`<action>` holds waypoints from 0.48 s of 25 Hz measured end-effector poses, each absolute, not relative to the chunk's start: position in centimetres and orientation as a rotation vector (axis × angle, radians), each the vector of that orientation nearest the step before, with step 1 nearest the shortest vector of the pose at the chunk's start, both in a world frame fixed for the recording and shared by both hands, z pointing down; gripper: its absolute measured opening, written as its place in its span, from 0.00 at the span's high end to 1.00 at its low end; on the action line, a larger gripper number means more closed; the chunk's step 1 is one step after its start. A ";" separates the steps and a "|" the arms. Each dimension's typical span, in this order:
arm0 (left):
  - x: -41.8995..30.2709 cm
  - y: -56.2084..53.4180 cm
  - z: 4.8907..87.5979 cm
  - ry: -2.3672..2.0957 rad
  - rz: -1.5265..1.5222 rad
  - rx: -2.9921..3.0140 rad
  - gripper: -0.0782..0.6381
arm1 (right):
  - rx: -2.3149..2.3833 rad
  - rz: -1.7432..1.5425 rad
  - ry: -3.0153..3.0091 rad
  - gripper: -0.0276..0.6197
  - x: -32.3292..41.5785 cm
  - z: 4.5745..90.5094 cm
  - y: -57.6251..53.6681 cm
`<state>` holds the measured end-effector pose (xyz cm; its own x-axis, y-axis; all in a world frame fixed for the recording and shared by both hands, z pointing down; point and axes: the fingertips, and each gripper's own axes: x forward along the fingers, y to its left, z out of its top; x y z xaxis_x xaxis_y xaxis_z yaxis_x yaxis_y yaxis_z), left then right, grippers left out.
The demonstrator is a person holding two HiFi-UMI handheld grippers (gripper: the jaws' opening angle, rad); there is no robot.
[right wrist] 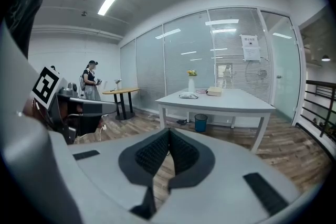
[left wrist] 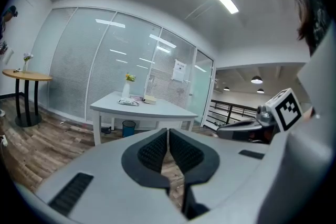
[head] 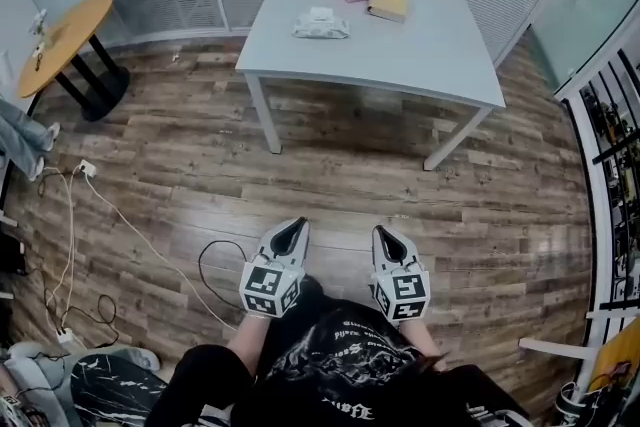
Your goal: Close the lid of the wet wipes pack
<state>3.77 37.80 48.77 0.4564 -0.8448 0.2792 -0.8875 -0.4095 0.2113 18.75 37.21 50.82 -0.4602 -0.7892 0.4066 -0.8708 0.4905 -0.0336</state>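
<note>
White wet wipes pack [head: 320, 23] is lying far off on the bench [head: 440, 55], so left gripper [head: 297, 226] and right gripper [head: 384, 233] are holding fingers together, empty.

The floor [head: 330, 185] is grained brown wood plank with a faint sheen. The table [head: 430, 45] has a smooth, matt pale-grey top; near its left edge the wet wipes pack [head: 321, 25] looks like soft, crinkled plastic film. The left gripper [left wrist: 168, 131] and right gripper [right wrist: 168, 131] are matt grey plastic — their pads [left wrist: 155, 152] black, finely ribbed, rubber-like. The round table [head: 68, 33] has a smooth wooden top.
</note>
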 end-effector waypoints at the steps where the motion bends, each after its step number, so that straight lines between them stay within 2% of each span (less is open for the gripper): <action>1: 3.5 36.9 48.7 -1.459 0.187 2.397 0.87 | 1.408 0.341 -2.397 0.96 18.4 50.7 36.5; 12: -1.4 29.8 49.2 -1.337 0.248 2.478 0.87 | 1.523 0.414 -2.358 0.96 13.0 51.4 30.4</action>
